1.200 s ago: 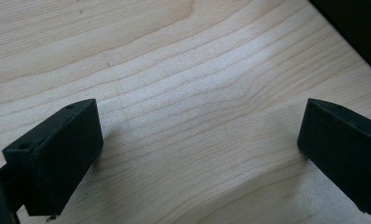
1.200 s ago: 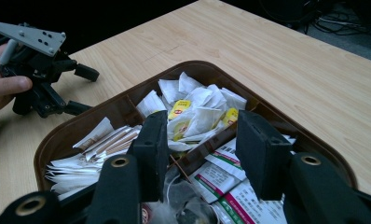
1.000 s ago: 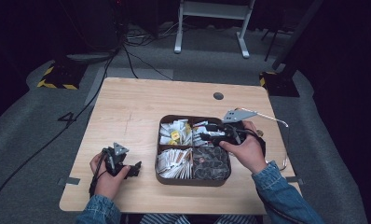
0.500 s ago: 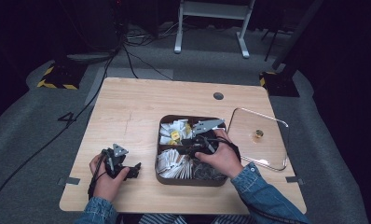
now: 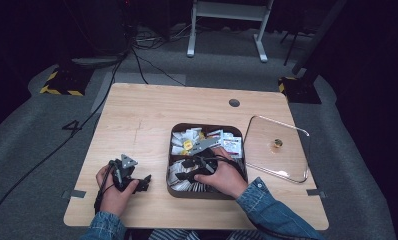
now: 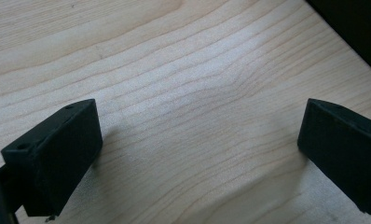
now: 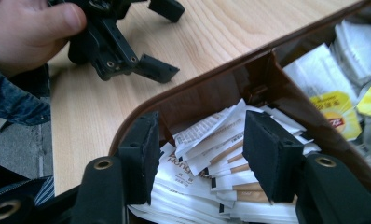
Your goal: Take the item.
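Your right gripper (image 7: 200, 154) jaws apart, empty — poised over white sachets (image 7: 207, 154) in brown box (image 5: 173, 187) near-left compartment, long axes across jaw gap. Your left gripper (image 5: 146, 181) rests on counter (image 5: 147, 115), jaws wide, empty. Lid (image 5: 277, 147) right of box.

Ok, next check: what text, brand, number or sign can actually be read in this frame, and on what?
"Hong": start of a cut-off word on a white packet under the right gripper.
"4": painted on the grey floor left of the table.
Print on the yellow tea packets: too blurred to read.
Small print on the other white packets: too small to read.
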Tool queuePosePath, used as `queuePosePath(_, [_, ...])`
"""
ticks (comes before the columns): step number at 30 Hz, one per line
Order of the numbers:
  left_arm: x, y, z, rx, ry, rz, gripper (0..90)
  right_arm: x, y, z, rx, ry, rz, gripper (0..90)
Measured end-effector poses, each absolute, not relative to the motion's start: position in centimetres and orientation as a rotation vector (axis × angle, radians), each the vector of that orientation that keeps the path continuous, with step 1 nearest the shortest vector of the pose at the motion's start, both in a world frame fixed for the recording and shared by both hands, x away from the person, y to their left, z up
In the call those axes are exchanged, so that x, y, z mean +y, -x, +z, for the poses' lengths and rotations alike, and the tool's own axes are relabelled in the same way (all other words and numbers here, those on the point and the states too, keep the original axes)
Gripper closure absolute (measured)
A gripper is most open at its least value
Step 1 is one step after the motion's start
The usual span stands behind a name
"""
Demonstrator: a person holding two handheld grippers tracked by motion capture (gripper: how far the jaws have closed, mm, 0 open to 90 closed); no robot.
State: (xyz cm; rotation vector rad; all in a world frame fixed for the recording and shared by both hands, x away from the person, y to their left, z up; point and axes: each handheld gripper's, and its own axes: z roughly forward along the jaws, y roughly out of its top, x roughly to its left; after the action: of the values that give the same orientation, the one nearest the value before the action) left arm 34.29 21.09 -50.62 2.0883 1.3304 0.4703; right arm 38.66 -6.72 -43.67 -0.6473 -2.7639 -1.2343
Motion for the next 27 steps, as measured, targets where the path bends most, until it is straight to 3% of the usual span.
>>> queuePosePath(13, [21.1,-34.3,-50.6,1.331,-2.087,0.471,0.1,-5.4,-38.6,-45.0,-2.764,0.644,-1.148,49.7])
queuePosePath(23, [21.1,-34.3,-50.6,1.33,-2.088,0.471,0.1,-4.9,-39.3,-45.1,-2.76,0.621,-1.121,68.2])
queuePosePath(27, [21.1,-34.3,-50.6,1.33,-2.087,0.471,0.1,-4.9,-39.3,-45.1,-2.784,0.589,-1.101,80.0])
